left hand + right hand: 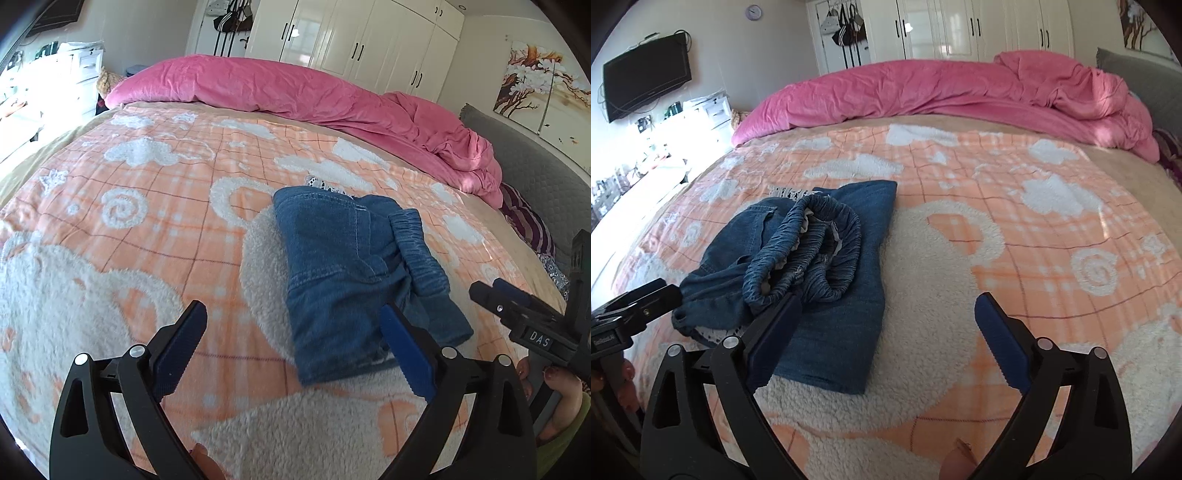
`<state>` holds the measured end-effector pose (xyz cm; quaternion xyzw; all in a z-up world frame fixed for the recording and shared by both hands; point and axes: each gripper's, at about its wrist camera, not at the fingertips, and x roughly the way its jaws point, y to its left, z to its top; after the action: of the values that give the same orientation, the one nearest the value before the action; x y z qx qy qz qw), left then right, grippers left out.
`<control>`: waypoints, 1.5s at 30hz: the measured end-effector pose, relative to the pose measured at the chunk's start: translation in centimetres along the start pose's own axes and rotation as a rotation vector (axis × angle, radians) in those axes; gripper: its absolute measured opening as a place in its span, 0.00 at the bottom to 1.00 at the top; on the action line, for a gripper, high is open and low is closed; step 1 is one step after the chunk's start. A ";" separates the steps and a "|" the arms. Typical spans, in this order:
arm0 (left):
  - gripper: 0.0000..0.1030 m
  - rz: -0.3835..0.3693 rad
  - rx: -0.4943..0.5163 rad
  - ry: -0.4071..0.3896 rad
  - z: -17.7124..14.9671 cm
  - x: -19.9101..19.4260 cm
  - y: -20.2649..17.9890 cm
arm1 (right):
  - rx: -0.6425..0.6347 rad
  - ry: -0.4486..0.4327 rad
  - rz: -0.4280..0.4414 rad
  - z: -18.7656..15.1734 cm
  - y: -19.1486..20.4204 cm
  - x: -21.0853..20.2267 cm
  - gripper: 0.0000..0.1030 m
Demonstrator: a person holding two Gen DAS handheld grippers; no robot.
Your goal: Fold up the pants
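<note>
The pants (351, 273) lie folded into a compact denim bundle on the bed (110, 229), resting on the orange plaid blanket with its fleecy white shapes, roughly at the middle of the near half of the bed. In the left wrist view the bundle sits at about one o'clock from the left tool (291, 350); in the right wrist view it sits at about ten o'clock from the right tool (886, 343). The elastic waistband (809, 243) is heaped on top of the folded legs, probably because the last fold brought the waist end over them (it looks bunched rather than flat).

Both tools are released, jaws spread wide with nothing between them. One blue pad of each overlaps the denim in its own view, but whether it touches the cloth I cannot tell. The wide stance, one tool at each side of the bundle, reads as a let-go after setting the fold down.

The pink duvet (295, 96) is pushed to the far edge at twelve o'clock, which leaves the blanket free as a folding surface. The fold looks close to done; the lumpy waistband may want smoothing.
</note>
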<state>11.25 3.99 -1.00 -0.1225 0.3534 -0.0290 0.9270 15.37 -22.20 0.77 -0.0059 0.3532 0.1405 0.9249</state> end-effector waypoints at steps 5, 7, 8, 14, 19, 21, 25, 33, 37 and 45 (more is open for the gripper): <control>0.94 0.019 -0.004 -0.030 -1.1 -1.8 0.2 | -0.007 -0.062 -0.020 -0.8 -0.1 -2.2 0.90; 0.95 0.031 -0.001 -0.036 -1.6 -2.3 0.3 | -0.009 -0.087 -0.020 -1.0 0.0 -3.1 0.91; 0.95 0.037 0.002 -0.036 -1.8 -2.5 0.3 | -0.012 -0.097 -0.021 -1.1 0.0 -3.4 0.91; 0.95 0.041 0.004 -0.047 -2.7 -4.4 0.5 | -0.020 -0.151 -0.039 -1.8 0.4 -5.8 0.91; 0.95 0.069 0.008 -0.076 -3.1 -6.5 0.6 | -0.021 -0.174 -0.015 -2.3 0.8 -7.6 0.91; 0.95 0.073 0.009 -0.085 -3.1 -7.3 0.5 | -0.022 -0.179 -0.012 -2.5 1.1 -8.3 0.91; 0.96 0.070 0.016 -0.103 -3.7 -9.3 0.2 | -0.035 -0.182 -0.001 -3.2 1.5 -9.7 0.91; 0.96 0.052 0.042 -0.107 -4.9 -11.2 -1.3 | -0.034 -0.205 0.028 -3.9 1.9 -12.5 0.91; 0.96 0.051 0.045 -0.114 -5.4 -11.8 -1.9 | -0.035 -0.195 0.027 -4.2 2.0 -13.1 0.91; 0.96 0.044 0.056 -0.105 -6.1 -12.6 -2.6 | -0.046 -0.199 0.032 -4.9 2.3 -14.6 0.91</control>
<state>-2.08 1.97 3.41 -0.0903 0.3060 -0.0118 0.9477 1.23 -24.26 6.85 -0.0076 0.2564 0.1633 0.9526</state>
